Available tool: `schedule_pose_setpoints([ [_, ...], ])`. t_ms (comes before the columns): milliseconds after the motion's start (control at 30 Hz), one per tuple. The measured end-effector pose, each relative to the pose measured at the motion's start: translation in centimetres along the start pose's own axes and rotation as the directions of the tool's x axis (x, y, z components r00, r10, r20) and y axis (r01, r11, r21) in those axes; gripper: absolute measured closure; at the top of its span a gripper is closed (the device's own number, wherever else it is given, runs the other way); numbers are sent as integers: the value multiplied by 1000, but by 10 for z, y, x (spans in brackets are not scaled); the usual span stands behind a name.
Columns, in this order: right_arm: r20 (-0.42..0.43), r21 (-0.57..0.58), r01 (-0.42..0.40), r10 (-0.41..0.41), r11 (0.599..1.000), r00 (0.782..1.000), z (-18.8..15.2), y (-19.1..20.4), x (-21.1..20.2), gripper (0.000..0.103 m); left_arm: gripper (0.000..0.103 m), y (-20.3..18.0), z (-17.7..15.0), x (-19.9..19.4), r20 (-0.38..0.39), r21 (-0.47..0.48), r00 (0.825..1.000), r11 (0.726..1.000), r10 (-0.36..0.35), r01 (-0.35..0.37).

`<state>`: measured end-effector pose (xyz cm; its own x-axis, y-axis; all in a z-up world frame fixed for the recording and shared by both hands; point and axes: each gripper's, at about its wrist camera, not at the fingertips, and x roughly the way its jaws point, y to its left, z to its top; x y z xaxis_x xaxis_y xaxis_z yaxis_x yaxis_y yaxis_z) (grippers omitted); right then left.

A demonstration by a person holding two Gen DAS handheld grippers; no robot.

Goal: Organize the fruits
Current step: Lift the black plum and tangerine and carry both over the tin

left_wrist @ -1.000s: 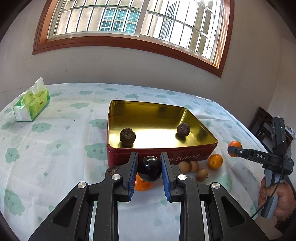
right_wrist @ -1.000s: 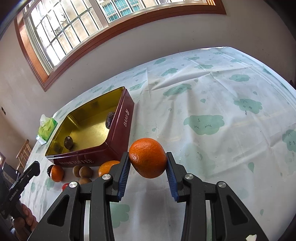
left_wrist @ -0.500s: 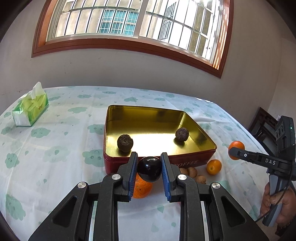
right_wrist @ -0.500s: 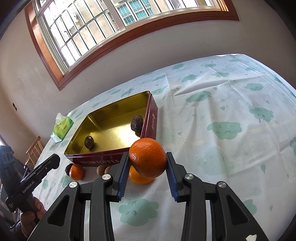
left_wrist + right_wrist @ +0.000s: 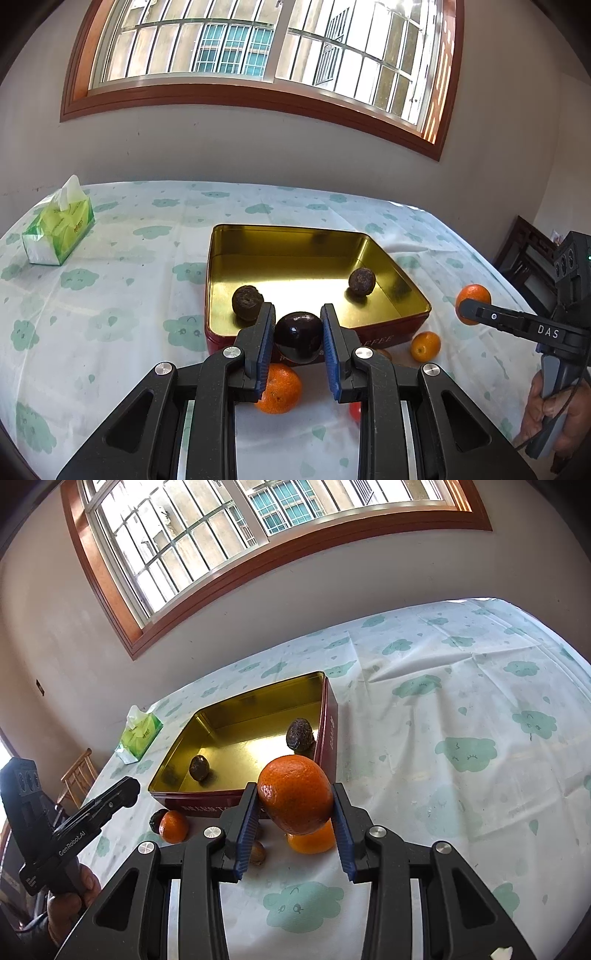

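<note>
The left gripper [image 5: 298,334] is clamped on a dark plum [image 5: 298,336], its blue pads pressing the fruit from both sides so that the glossy, near-black skin bulges a little above and below them. The fruit hangs clear of the table, just in front of the near wall of the red tin [image 5: 413,332]. The right gripper [image 5: 295,805] pinches an orange [image 5: 295,794] in the same way, pads flat against its sides, and holds it in the air near the tin's front corner (its jaws stand wider than the left pair, since the orange is the bigger fruit).

Inside the tin, on its gold floor, lie two wrinkled dark fruits [image 5: 247,302], one near the front left and one towards the right wall. In front of the tin, on the cloud-print tablecloth [image 5: 110,332], loose fruit sits: a second orange [image 5: 279,389] just below the left gripper, a small orange [image 5: 425,346] off to the right, and some small brown fruits [image 5: 258,853] partly hidden behind the right gripper's finger. A green tissue pack [image 5: 59,230] stands well apart at the far left of the table. A hand [image 5: 557,413] grips the right gripper's handle at the edge of the left wrist view.
</note>
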<state>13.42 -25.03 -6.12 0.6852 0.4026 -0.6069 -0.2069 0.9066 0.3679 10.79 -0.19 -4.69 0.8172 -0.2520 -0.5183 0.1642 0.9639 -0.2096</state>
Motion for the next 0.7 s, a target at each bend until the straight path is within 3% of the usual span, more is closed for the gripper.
schedule_pose_setpoints([
  [700,-11,-14,-25,24,1000,1000,10,5,13,68,77,-1,17,22,-17,9,1000,1000,0,0],
])
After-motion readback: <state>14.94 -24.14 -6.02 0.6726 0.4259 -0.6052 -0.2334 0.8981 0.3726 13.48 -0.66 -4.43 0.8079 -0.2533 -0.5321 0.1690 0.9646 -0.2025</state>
